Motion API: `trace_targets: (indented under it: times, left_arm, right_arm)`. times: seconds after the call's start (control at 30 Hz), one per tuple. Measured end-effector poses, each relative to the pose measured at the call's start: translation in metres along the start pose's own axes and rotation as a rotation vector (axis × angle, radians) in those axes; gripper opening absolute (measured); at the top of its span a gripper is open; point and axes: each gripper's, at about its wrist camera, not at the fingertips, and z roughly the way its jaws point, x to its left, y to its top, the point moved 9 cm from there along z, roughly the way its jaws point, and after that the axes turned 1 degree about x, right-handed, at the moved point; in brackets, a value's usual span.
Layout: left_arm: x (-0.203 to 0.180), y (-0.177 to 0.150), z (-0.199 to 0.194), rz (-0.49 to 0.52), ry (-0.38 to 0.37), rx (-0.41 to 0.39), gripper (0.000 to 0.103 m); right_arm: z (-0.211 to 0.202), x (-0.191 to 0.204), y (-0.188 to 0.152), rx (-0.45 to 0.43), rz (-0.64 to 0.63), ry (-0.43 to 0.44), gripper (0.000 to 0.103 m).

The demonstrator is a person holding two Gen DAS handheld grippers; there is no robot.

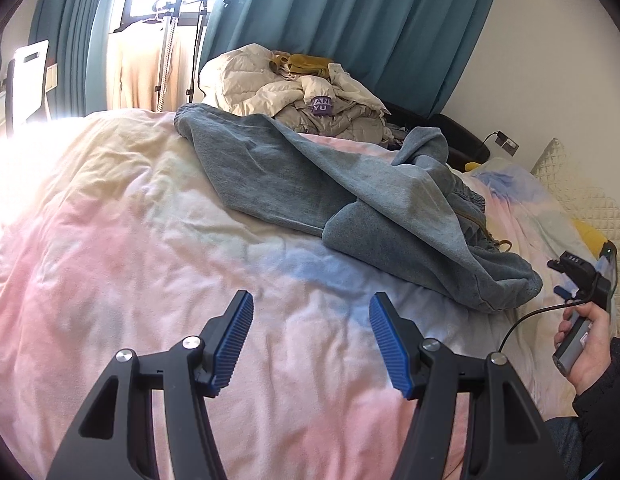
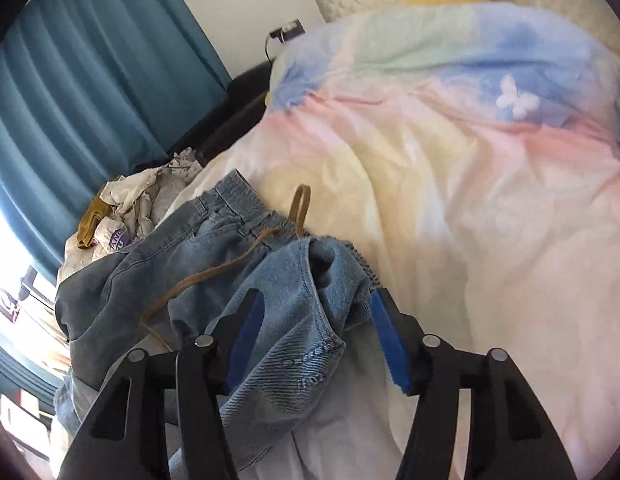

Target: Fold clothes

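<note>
Hovering over the pastel duvet (image 1: 149,240), the left gripper (image 1: 312,344) gapes wide and holds nothing; the crumpled jeans (image 1: 350,200) sprawl unfolded at one o'clock, before a heap of cream jackets (image 1: 293,92). From the right wrist, the right gripper (image 2: 314,340) stands spread around a denim hem, not yet clamped. Judging by this, spreading the jeans flat seems in hand; next, closing on that hem.

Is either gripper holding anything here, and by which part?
Left gripper: nothing, open above the duvet. Right gripper: open around a bunched hem of the jeans, not clamped.
</note>
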Motion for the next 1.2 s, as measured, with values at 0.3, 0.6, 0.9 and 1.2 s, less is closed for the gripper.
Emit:
trace_targets:
  times: [0.3,0.6,0.9,1.2]
  left_arm:
    - [0.014,0.001,-0.003,-0.019,0.054,0.026,0.062]
    - [0.056,0.018,-0.006,-0.126,0.094,0.001,0.062]
    - [0.091,0.031,0.015,-0.167,0.136,0.000,0.062]
    - [0.120,0.032,0.046,-0.214,0.112,0.040,0.062]
  right_arm:
    - [-0.047,0.162,-0.053,-0.091,-0.458,0.302,0.066]
    - [-0.024,0.317,-0.209,-0.023,-0.979,0.550,0.066]
    - [0.062,0.429,-0.267,0.022,-1.193,0.480,0.062]
    - [0.141,0.479,-0.275,0.131,-1.252,0.229,0.023]
